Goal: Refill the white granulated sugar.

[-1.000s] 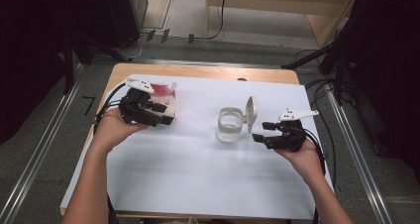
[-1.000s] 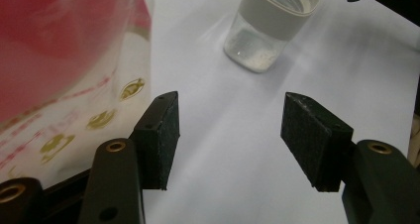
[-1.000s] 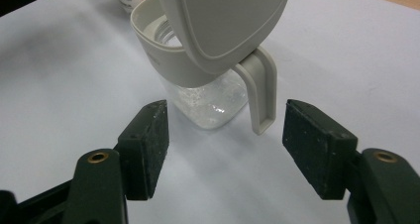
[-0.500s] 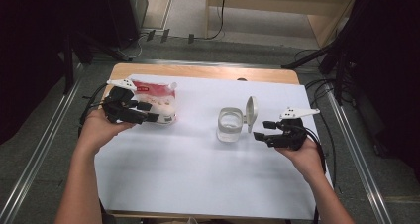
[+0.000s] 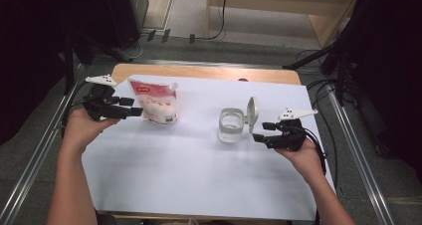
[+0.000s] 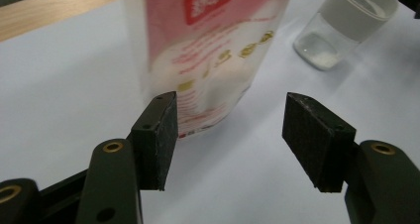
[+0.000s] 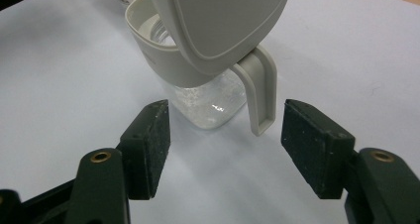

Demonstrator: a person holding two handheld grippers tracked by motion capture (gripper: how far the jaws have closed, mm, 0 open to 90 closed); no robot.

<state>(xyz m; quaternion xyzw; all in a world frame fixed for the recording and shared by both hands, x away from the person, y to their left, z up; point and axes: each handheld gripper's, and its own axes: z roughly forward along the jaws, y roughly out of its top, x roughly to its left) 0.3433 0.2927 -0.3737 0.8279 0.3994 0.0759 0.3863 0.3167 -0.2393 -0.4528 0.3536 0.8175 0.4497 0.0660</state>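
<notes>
A red and white pouch (image 5: 154,103) stands upright on the white sheet (image 5: 199,175) at the back left. My left gripper (image 5: 135,111) is just left of it, open and level, with its jaws pointing at it. In the left gripper view the pouch (image 6: 208,50) stands just beyond the two pads (image 6: 161,135), apart from them. A clear jar (image 5: 231,126) with a white collar and a raised flip lid (image 5: 252,114) stands right of centre. My right gripper (image 5: 260,134) is open beside it. In the right gripper view the jar (image 7: 208,102) and its hanging latch (image 7: 261,97) are just ahead of the open jaws.
The white sheet covers most of a wooden table (image 5: 209,73). Metal rails (image 5: 348,135) run along both sides, and cables (image 5: 323,90) trail at the right. The jar (image 6: 346,26) holds a little white powder. The front half of the sheet is bare.
My left gripper has drawn back to the left, off the pouch, which now stands free on the sheet. The right gripper and the jar have stayed where they were.
</notes>
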